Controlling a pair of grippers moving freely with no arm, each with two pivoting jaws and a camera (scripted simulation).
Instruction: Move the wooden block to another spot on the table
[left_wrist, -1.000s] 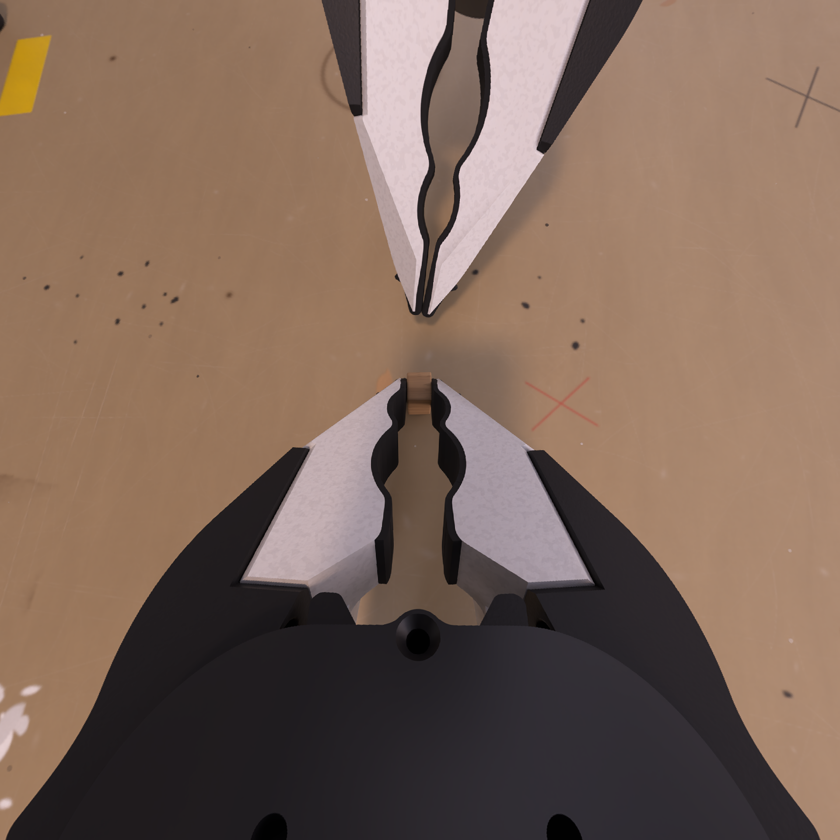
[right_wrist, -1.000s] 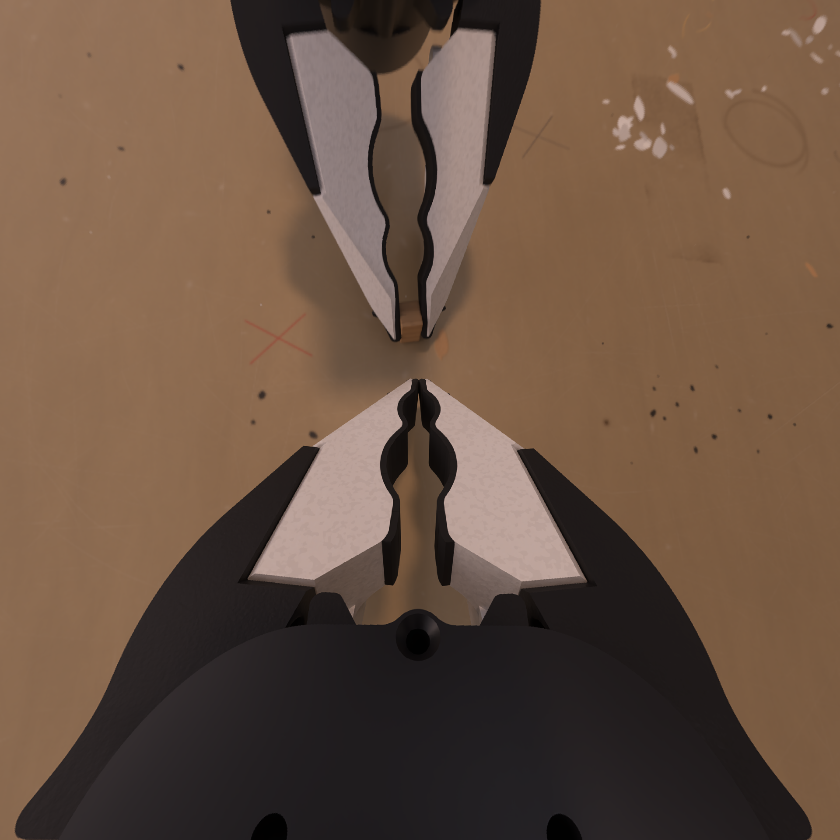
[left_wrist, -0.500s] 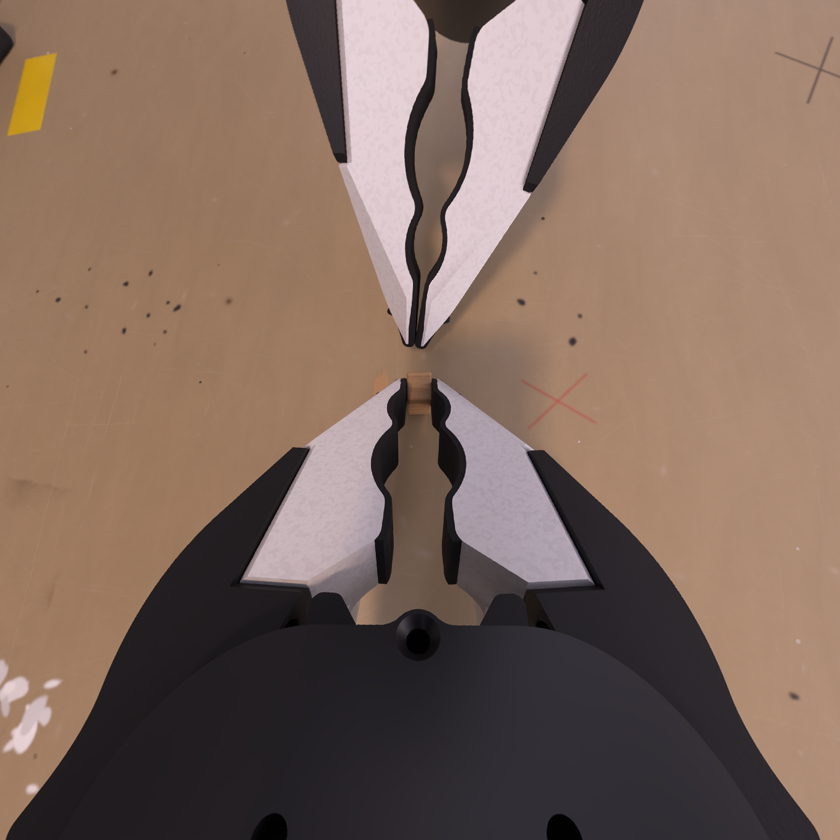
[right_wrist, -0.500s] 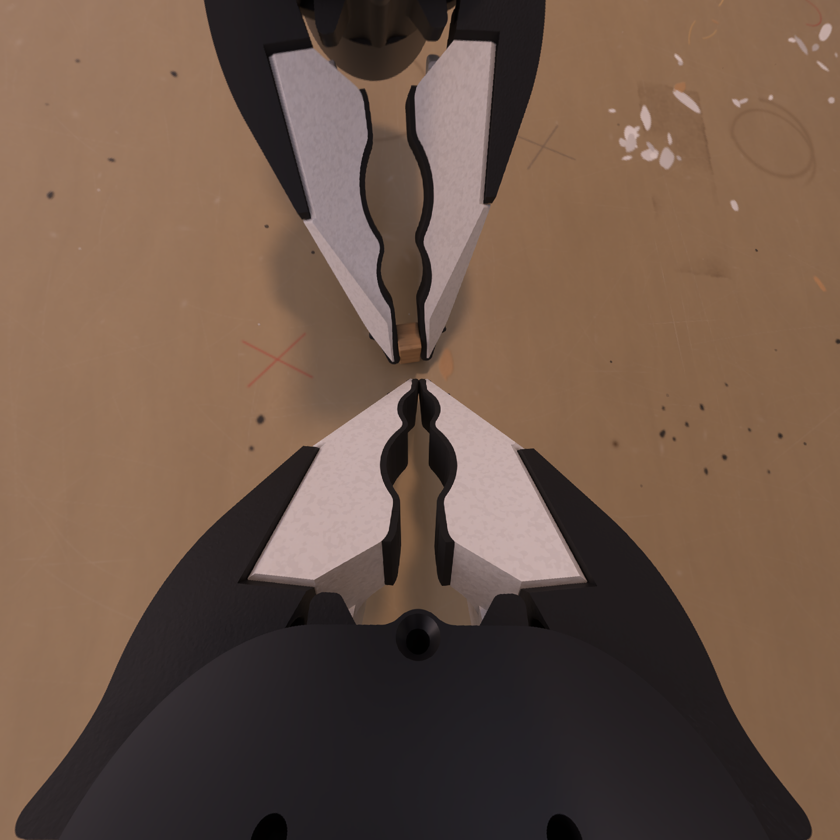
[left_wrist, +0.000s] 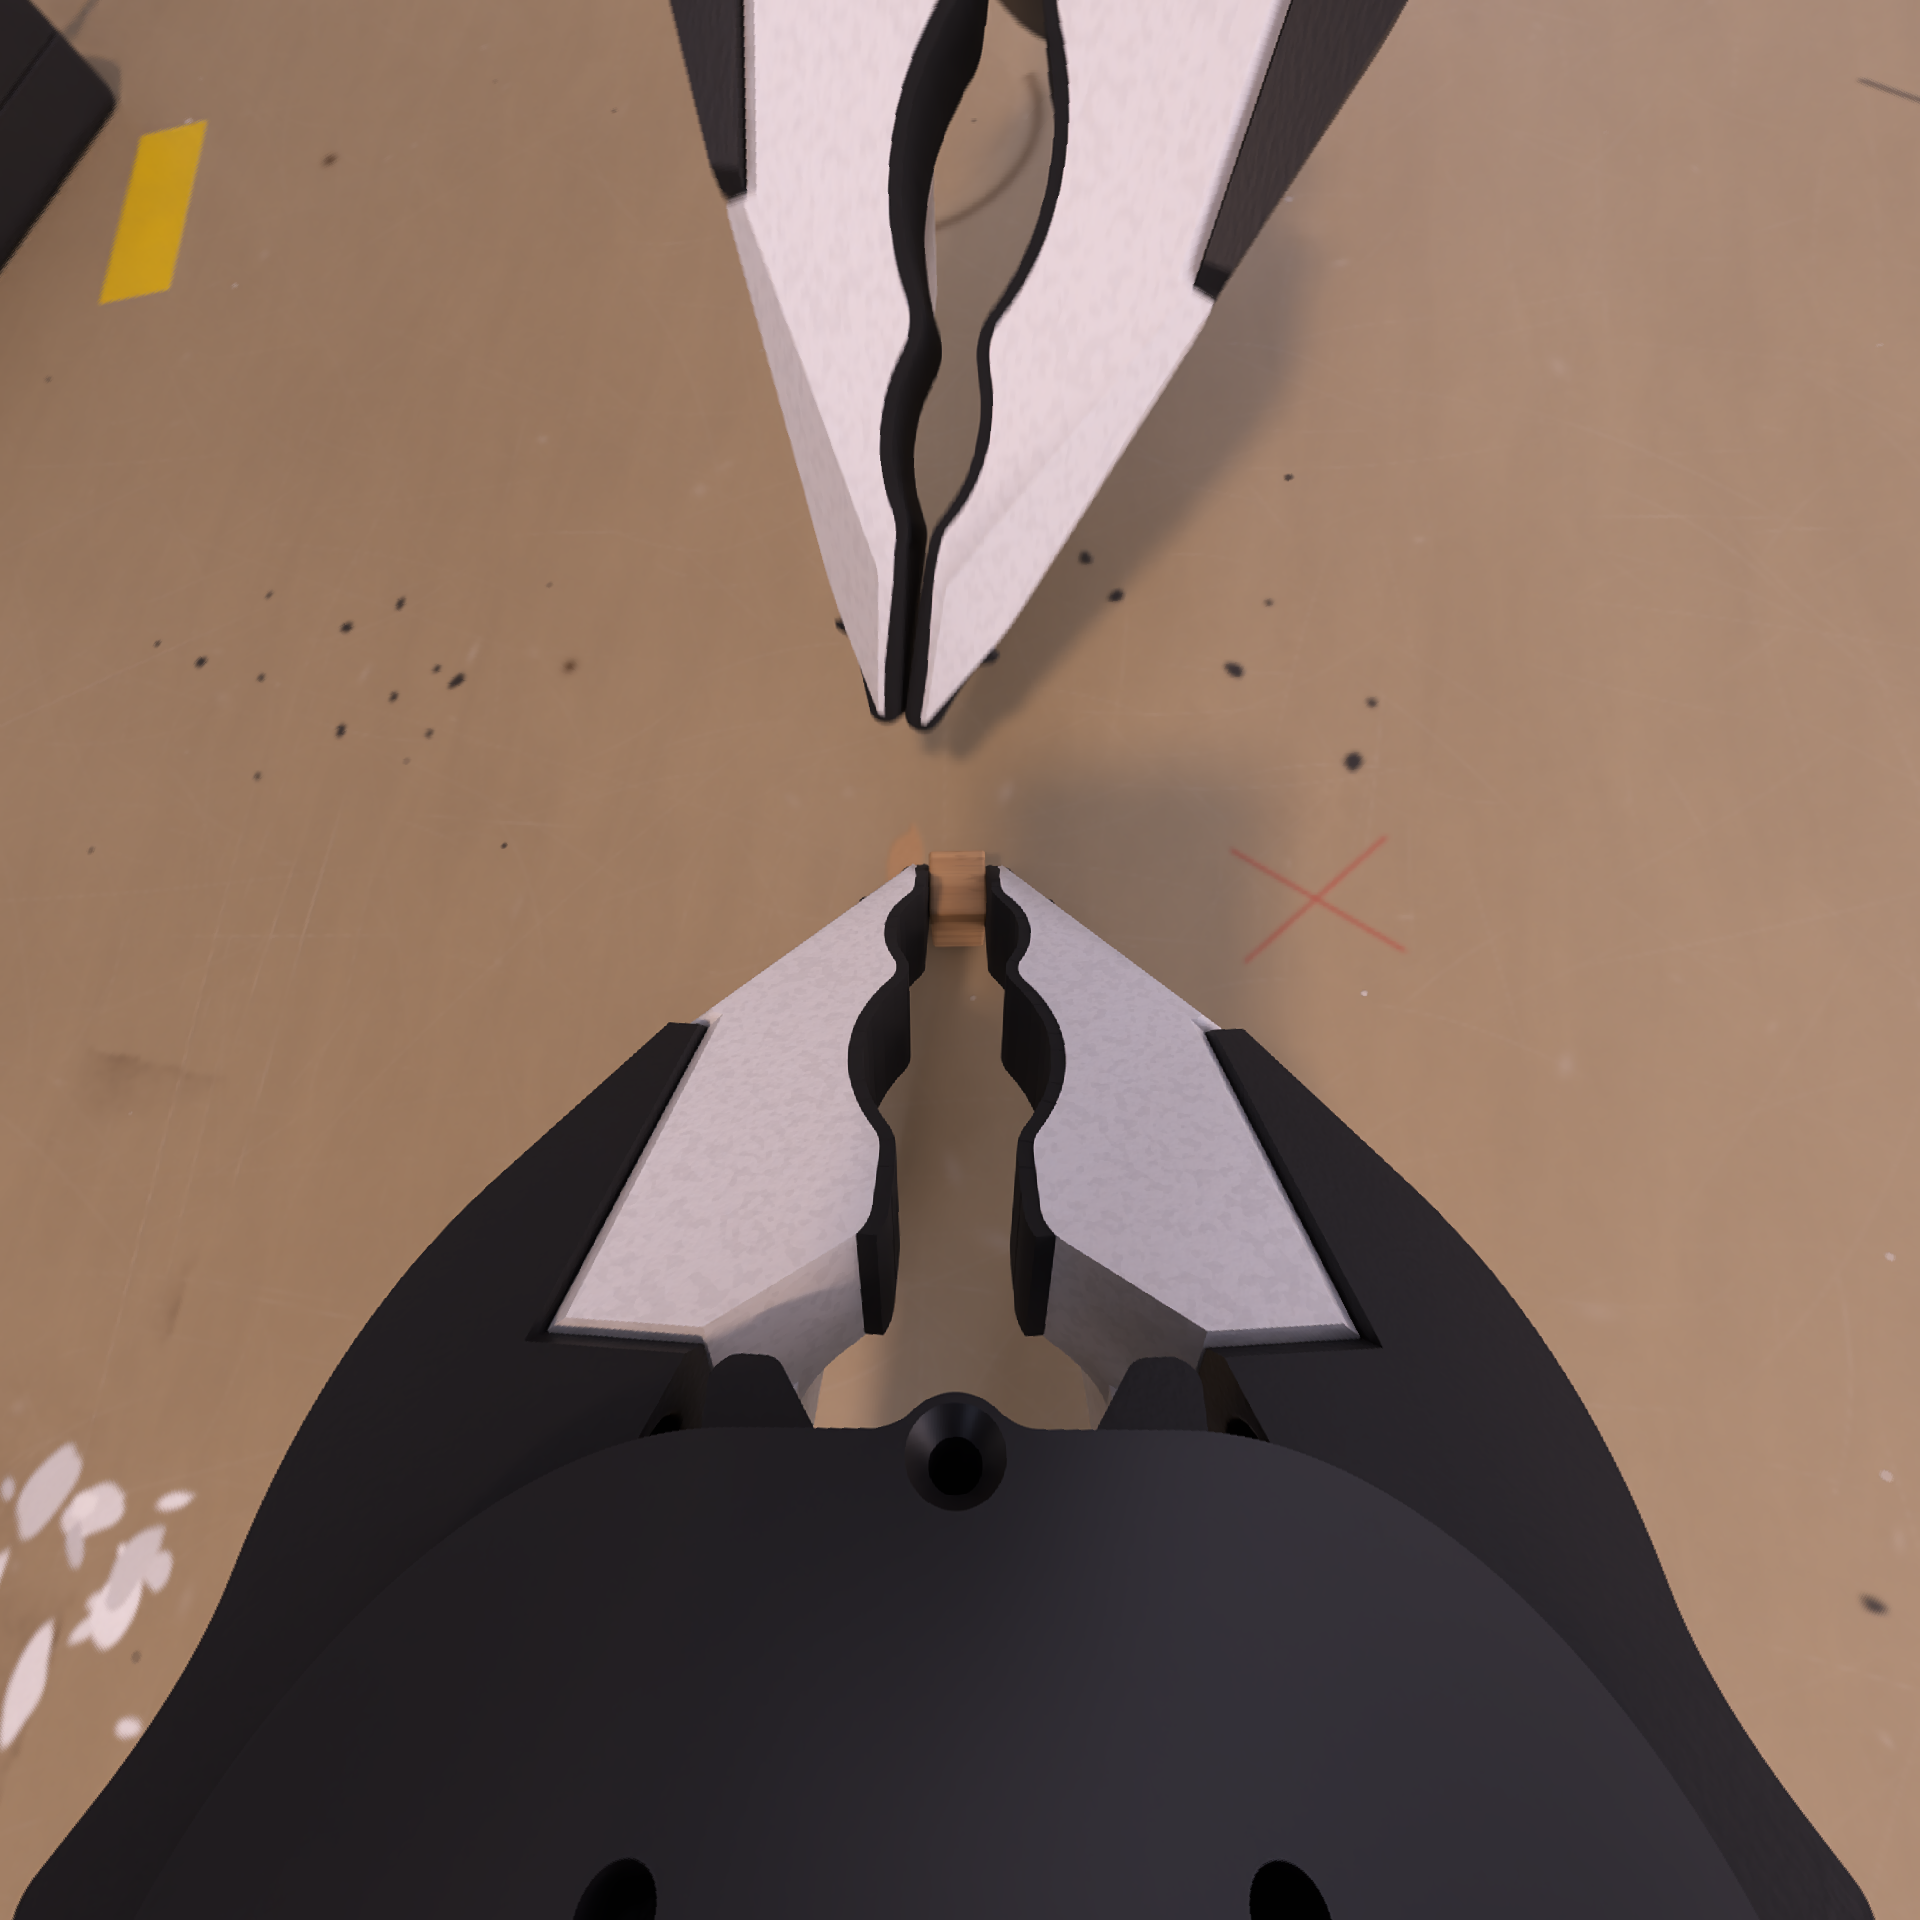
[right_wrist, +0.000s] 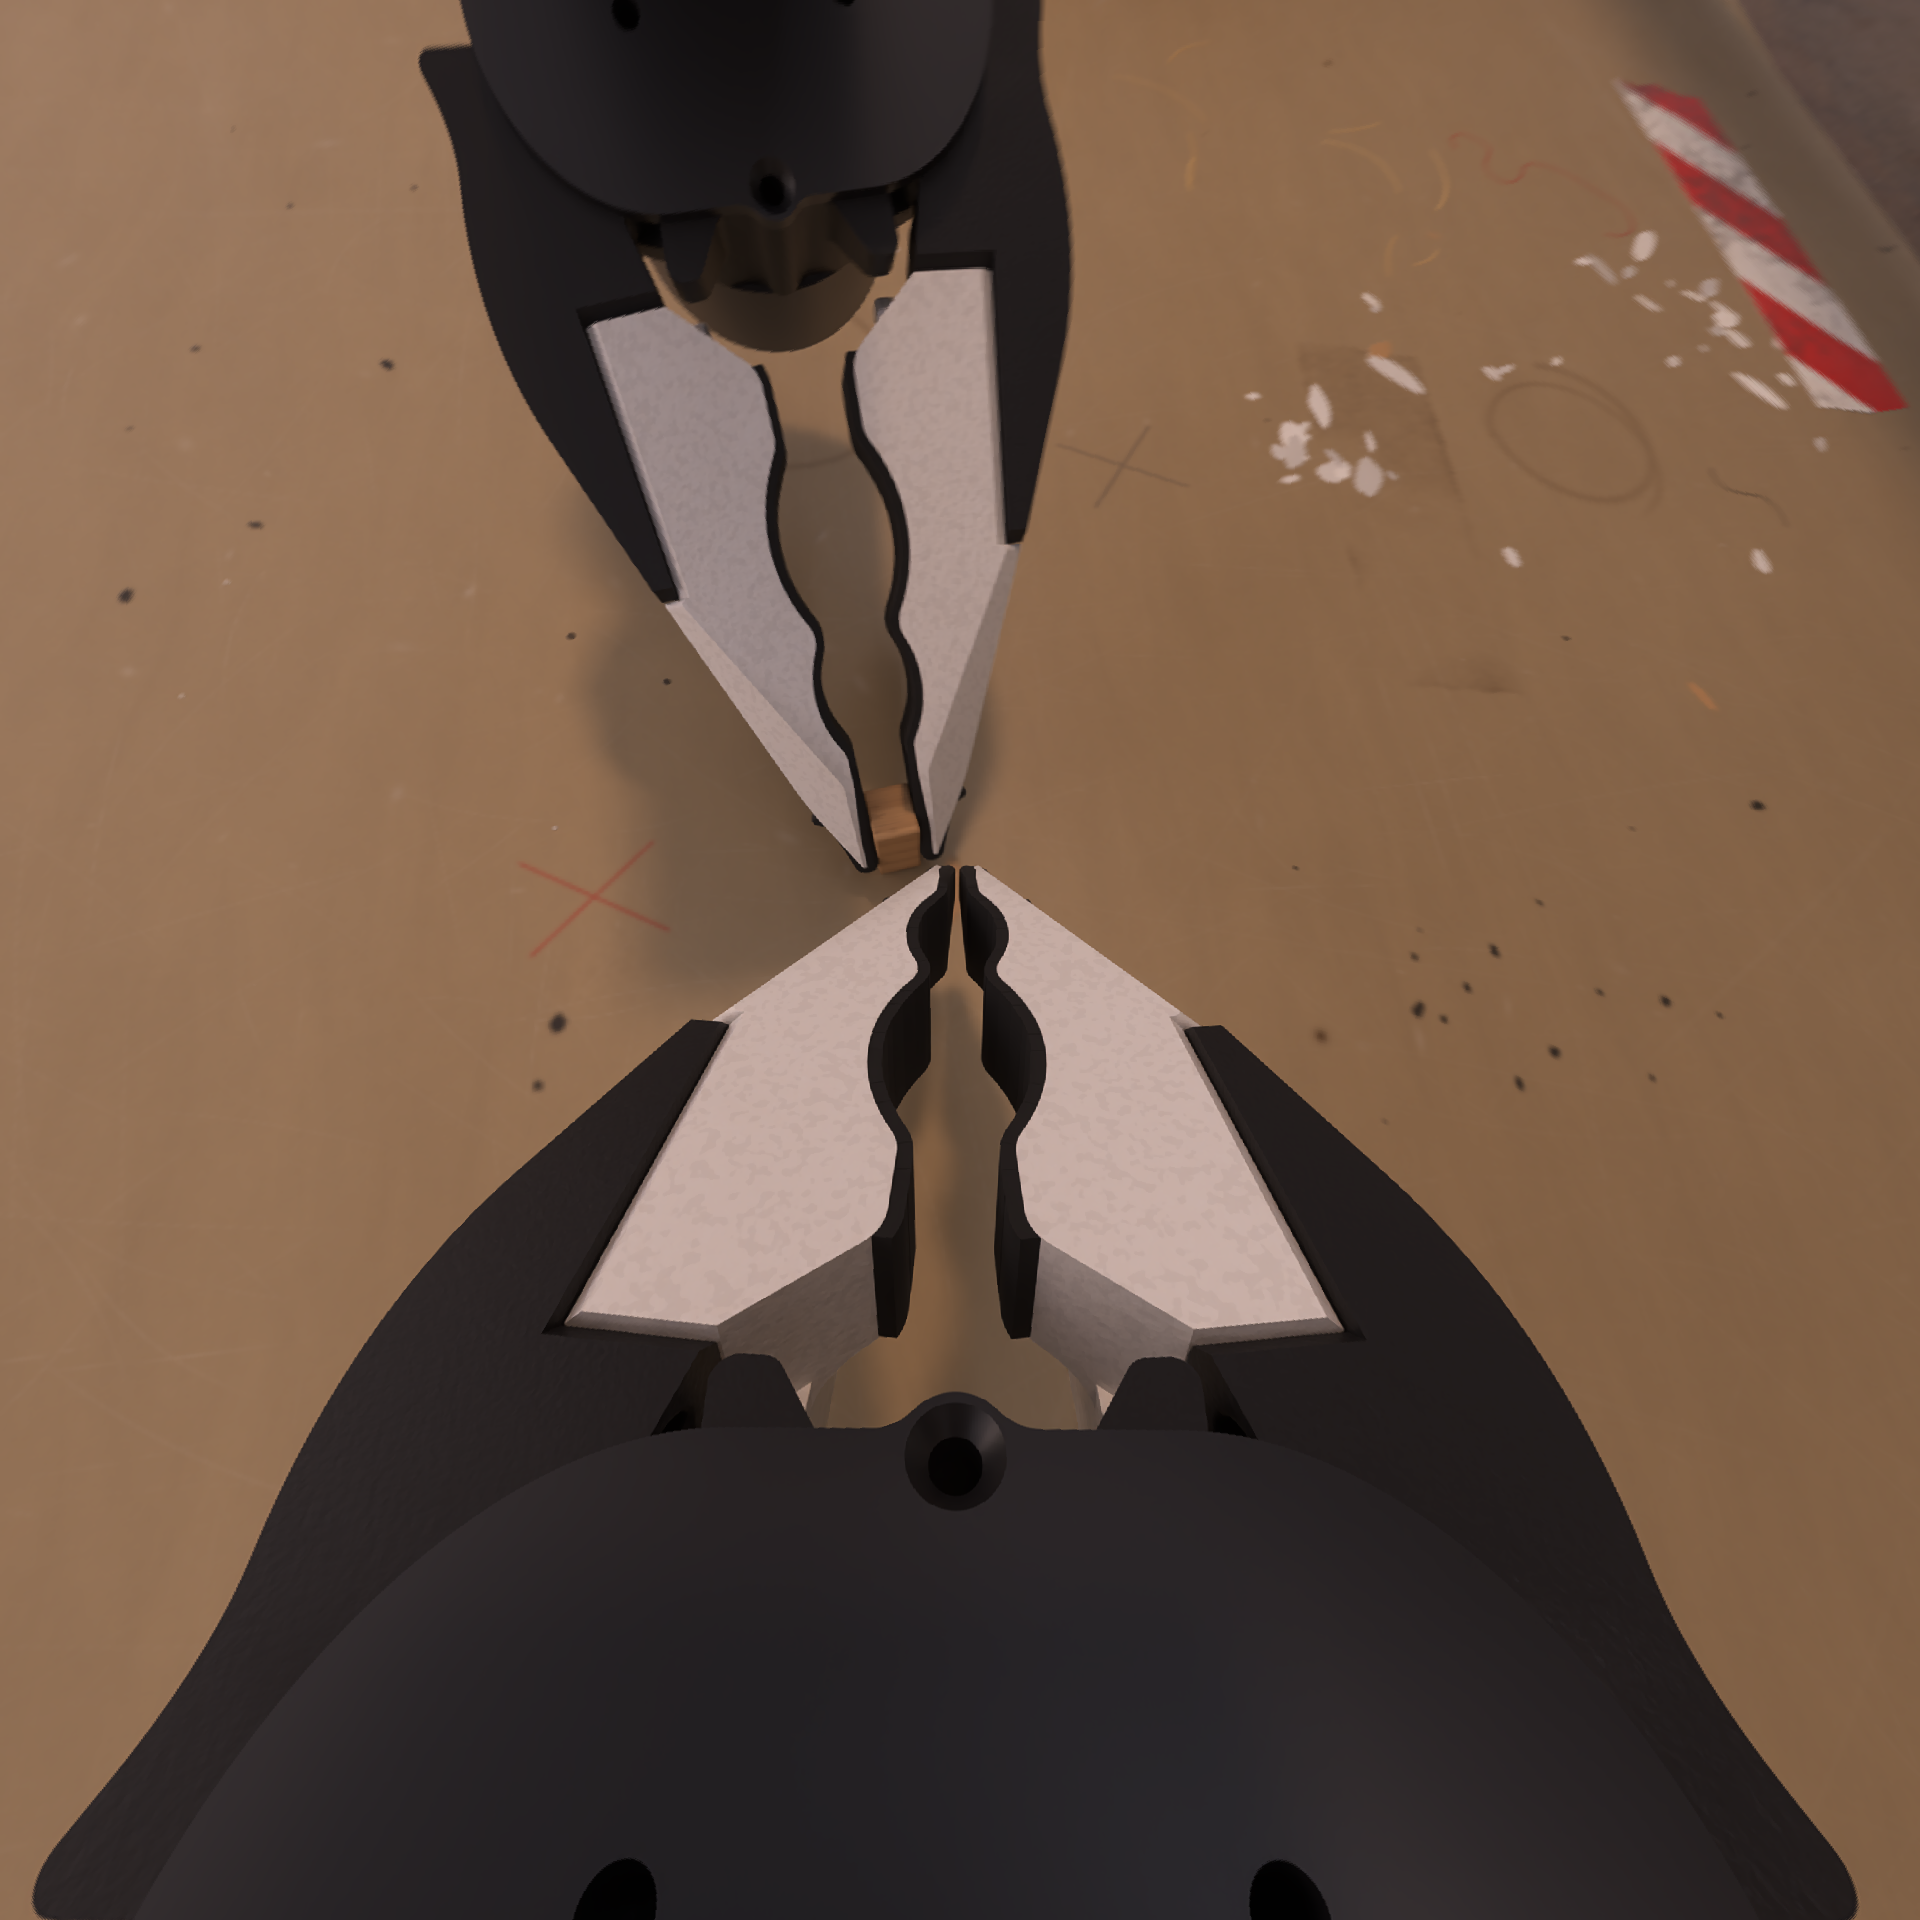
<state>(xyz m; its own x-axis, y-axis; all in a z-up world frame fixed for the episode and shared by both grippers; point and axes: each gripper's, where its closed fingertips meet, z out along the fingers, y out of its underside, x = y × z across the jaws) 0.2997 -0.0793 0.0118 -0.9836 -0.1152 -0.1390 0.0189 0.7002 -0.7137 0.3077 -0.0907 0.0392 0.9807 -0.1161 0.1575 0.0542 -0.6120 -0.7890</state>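
Note:
A small wooden block (left_wrist: 957, 902) sits between the fingertips of my left gripper (left_wrist: 956, 883), which is shut on it just above the brown table (left_wrist: 416, 935). The block (right_wrist: 894, 828) also shows in the right wrist view, pinched at the tip of the left gripper (right_wrist: 896, 847). My right gripper (right_wrist: 956, 878) is shut and empty, its tips facing the left gripper's tips at a small gap. In the left wrist view it (left_wrist: 902, 717) points toward me from above the block.
A red cross mark (left_wrist: 1317, 899) lies on the table right of the block; it also shows in the right wrist view (right_wrist: 592, 899). A yellow tape strip (left_wrist: 156, 213) and a dark object (left_wrist: 42, 135) are far left. A red-white striped tape (right_wrist: 1756, 244) and white flecks (right_wrist: 1330, 436) lie far right.
The right gripper has drawn back and risen a little, so the left gripper looks farther off in its view. The left gripper still holds the block near the same spot.

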